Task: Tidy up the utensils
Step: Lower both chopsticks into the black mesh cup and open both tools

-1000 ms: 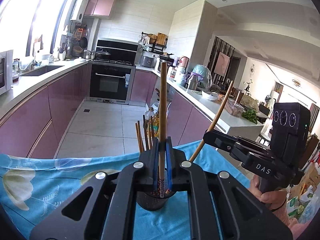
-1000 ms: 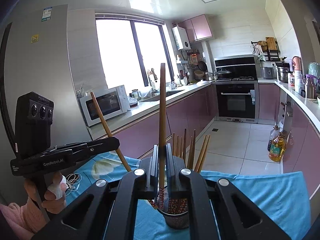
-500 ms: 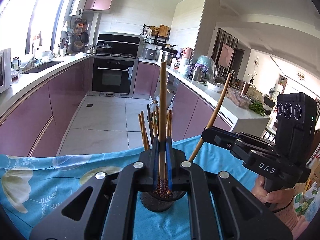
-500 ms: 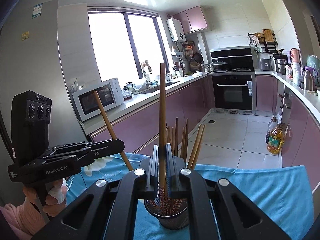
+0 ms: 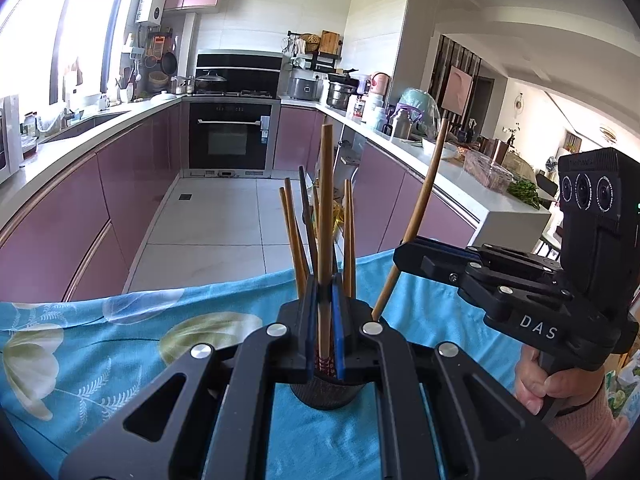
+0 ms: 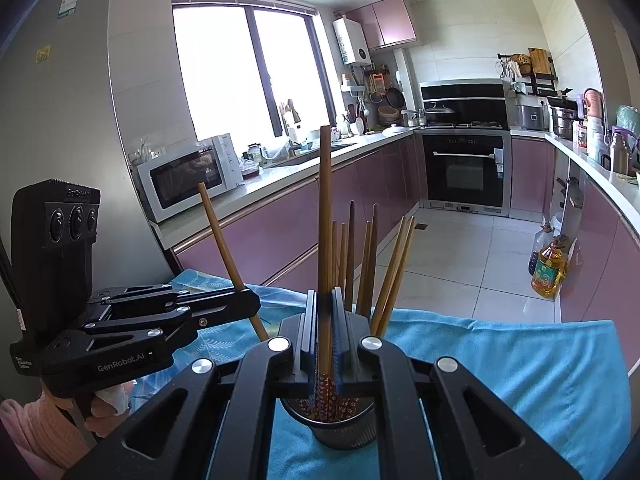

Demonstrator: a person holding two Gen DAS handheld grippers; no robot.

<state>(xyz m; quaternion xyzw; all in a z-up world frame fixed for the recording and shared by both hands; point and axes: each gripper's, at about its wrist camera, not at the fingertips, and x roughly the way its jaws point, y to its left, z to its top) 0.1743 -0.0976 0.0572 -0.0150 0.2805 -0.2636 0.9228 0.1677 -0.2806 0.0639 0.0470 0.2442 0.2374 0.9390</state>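
A black mesh utensil holder (image 5: 327, 390) stands on the blue cloth and holds several wooden chopsticks (image 5: 296, 236). It also shows in the right wrist view (image 6: 344, 424). My left gripper (image 5: 325, 320) is shut on one upright chopstick (image 5: 325, 208) whose patterned lower end reaches the holder's mouth. My right gripper (image 6: 325, 320) is shut on another upright chopstick (image 6: 325, 216) with its lower end inside the holder. The right gripper also shows in the left wrist view (image 5: 404, 252), its chopstick (image 5: 420, 208) slanted. The left gripper shows in the right wrist view (image 6: 250, 304).
The blue floral cloth (image 5: 100, 344) covers the table, whose far edge drops to the tiled kitchen floor (image 5: 216, 220). Purple cabinets (image 6: 288, 232) line both sides. An oil bottle (image 6: 550, 266) stands on the floor at the right.
Both grippers have come down toward the holder with their chopsticks. The holder's chopsticks now rise higher in both views, and the held chopsticks' lower ends sit at or in its mouth.
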